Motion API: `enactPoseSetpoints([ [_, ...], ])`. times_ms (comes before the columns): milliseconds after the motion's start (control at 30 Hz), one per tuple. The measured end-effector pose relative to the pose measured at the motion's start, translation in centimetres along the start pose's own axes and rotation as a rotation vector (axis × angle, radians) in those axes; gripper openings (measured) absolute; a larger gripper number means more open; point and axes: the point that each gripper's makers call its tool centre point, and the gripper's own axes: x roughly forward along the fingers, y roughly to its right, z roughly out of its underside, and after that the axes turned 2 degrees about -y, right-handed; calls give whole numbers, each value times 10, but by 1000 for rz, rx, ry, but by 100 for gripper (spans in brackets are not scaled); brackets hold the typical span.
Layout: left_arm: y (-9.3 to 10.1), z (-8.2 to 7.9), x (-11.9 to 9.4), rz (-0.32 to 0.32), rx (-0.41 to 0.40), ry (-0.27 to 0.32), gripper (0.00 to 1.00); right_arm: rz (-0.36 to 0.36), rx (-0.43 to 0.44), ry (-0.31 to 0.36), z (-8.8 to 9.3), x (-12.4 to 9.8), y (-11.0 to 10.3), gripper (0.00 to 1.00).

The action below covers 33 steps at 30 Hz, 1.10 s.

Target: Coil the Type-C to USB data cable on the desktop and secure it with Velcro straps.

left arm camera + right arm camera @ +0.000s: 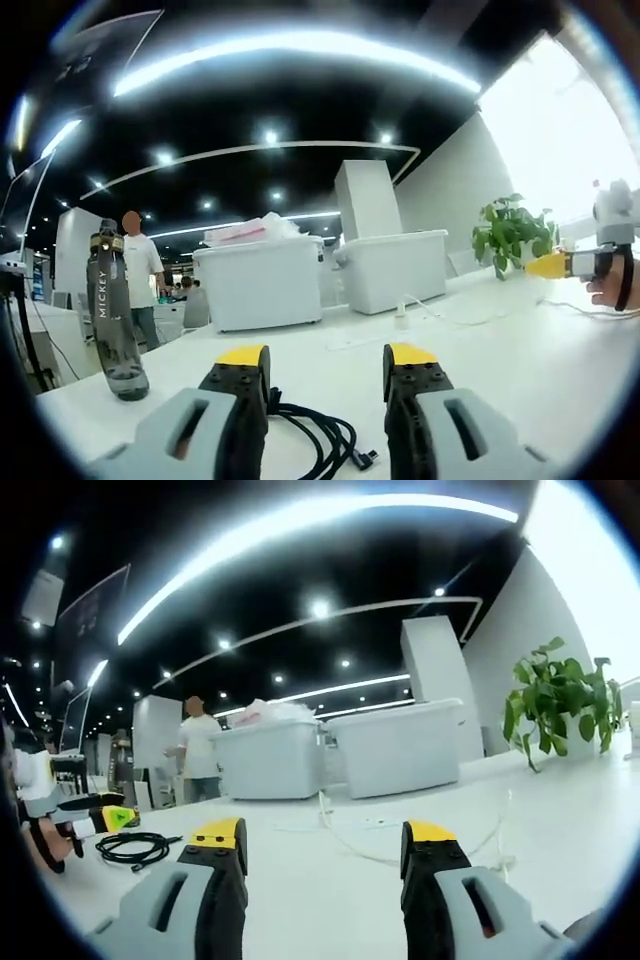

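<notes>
A black data cable [318, 436] lies in loose loops on the white desk [520, 370], just below and between my left gripper's [326, 356] jaws, its plug end near the right jaw. The left gripper is open and holds nothing. In the right gripper view the same cable [133, 847] lies at the far left, beside the left gripper's yellow tip [118, 818]. My right gripper [325, 833] is open over bare desk [330, 900], well to the right of the cable. Its yellow tip [548, 265] enters the left gripper view from the right, held by a hand. No Velcro strap is visible.
A dark water bottle [116, 315] stands on the desk at left. Two white bins [262, 281] [392, 268] stand at the back, with a white cord [345, 832] trailing in front of them. A potted plant [556, 702] is at the right. A person [199, 746] stands behind the desk.
</notes>
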Motion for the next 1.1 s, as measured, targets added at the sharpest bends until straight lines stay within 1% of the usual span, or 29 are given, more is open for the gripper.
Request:
enactPoseSetpoints([
  [267,1,2,0,1,6,-10,46,-5,-24,-1,0,-3,-4,62],
  [500,-3,5,1,-7,-7,-25,46,-12,-39,-5,-1,-4,-8,62],
  [700,-3,5,1,-9,-5,-28,46,-15,-32,6,-6,-6,-8,62],
  [967,-8,6,1,-21,-21,-30,46,-6,-31,-2,-9,-7,-5,63],
  [1100,-7,5,0,-17,-12,-30,46,-14,-11,-13,-11,-6,-5,63],
])
